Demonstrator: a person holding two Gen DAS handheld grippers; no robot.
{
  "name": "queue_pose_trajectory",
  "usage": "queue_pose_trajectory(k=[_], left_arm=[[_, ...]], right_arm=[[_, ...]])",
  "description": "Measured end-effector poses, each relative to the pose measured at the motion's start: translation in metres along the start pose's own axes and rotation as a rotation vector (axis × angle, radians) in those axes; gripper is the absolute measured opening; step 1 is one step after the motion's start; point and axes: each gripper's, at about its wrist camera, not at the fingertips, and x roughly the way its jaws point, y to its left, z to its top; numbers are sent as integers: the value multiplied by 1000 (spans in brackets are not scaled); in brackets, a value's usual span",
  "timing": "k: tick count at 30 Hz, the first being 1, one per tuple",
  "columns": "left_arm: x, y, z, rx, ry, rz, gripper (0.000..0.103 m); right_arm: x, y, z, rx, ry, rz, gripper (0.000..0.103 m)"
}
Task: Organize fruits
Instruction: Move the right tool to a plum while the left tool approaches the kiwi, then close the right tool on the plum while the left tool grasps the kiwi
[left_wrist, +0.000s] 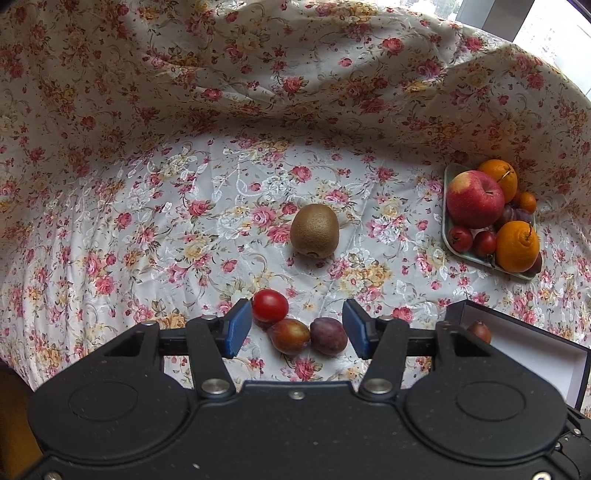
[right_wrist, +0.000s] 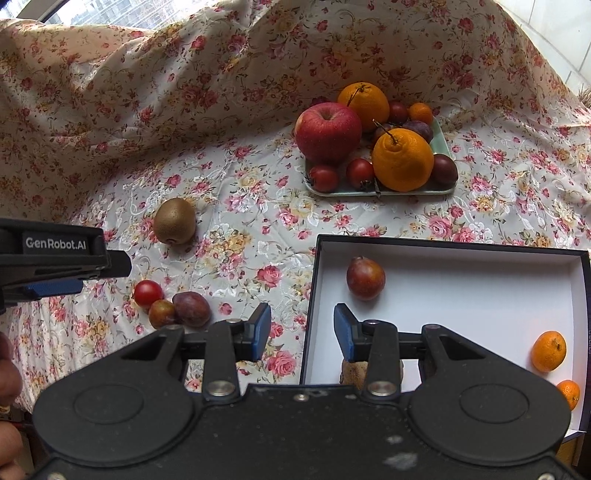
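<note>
On the desk, under a shiny floral cloth (left_wrist: 147, 229), a round red tomato (left_wrist: 269, 305) and two dull purple plums (left_wrist: 308, 336) lie touching, between the spread blue fingers of the left hand-held gripper (left_wrist: 297, 328), which holds nothing. A fuzzy brown kiwi (left_wrist: 314, 230) stands behind them. The right hand-held gripper (right_wrist: 302, 334) is open too, above the wall of a white-lined box (right_wrist: 480, 295). Only the right view shows the two mandarins (right_wrist: 549, 350) inside the box.

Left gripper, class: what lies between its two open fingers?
In the left wrist view, two plums lie between the left gripper's fingers, with a cherry tomato beside its left fingertip.
</note>
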Motion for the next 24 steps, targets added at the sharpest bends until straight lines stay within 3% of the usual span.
queue_pose_trajectory(k=[6, 9, 13, 16, 24], left_arm=[[-2, 35, 9, -55, -14, 33, 60], [-3, 50, 12, -108, -28, 66, 60], [1, 61, 12, -187, -32, 61, 60], [12, 57, 15, -172, -1, 57, 59], [12, 54, 15, -75, -34, 90, 60]], right_arm=[[16, 25, 5, 64, 83, 33, 41], [21, 45, 3, 81, 53, 108, 39], [39, 71, -3, -10, 59, 103, 38], [51, 78, -3, -35, 90, 114, 39], [77, 86, 22, 44, 121, 145, 39]])
